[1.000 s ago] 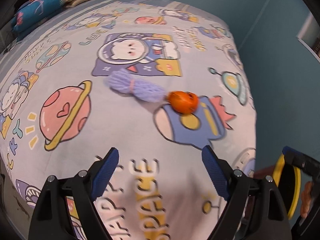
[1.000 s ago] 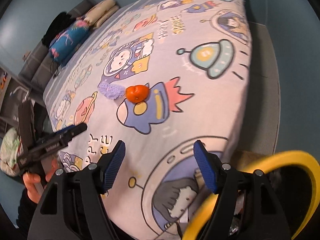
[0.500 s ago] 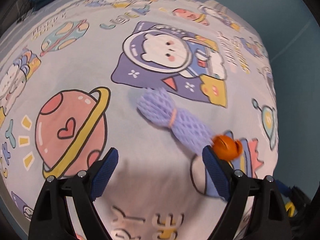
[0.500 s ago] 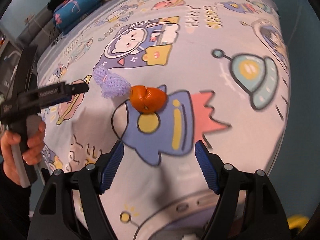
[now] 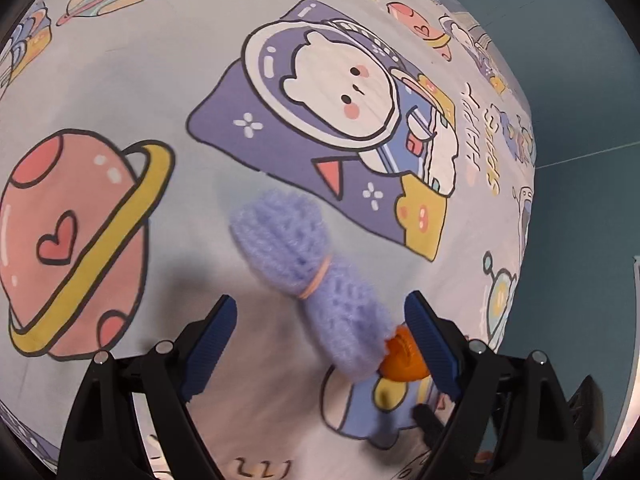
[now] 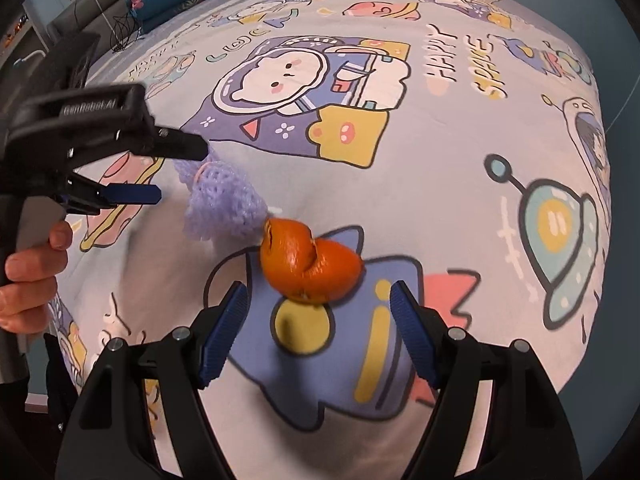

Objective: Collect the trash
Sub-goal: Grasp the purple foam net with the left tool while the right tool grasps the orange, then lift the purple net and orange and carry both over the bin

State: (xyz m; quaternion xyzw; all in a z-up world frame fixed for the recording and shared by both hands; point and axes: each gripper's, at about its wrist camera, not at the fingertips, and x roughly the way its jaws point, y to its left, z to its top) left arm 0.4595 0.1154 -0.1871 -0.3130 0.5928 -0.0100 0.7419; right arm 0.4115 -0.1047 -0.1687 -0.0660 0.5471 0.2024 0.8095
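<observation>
Both tools have come down much closer to the bed over the last second, so the trash now sits right at their tips. My left tool (image 5: 320, 320) is spread wide, and the purple foam net (image 5: 308, 280) lies between its blue fingers (image 5: 212, 340), nearer the right one, with neither pad touching it as far as I can see. From the right wrist view, the left tool (image 6: 180, 172) reaches in from the side with one finger above the net (image 6: 224, 204) and one below, spread apart around its near end.

My right tool (image 6: 316, 320) is also spread, holding nothing. The orange peel (image 6: 310, 268) lies just ahead of its fingertips and centred between them, not yet inside the gap. In the left wrist view the peel (image 5: 400, 356) peeks out just beside that tool's right finger, partly hidden by it.

The net is a pale lilac mesh sleeve, bunched like a bundle and cinched at its waist by a thin orange band (image 5: 316, 280), with a fluffy, blurred flared end pointing away from the left camera. Its other end touches, or nearly touches, the peel. The peel is a curled, glossy cup of orange rind, split along one side, resting on the rocket printed on the bedsheet (image 6: 460, 200). Both pieces lie near the right edge of the bed.
</observation>
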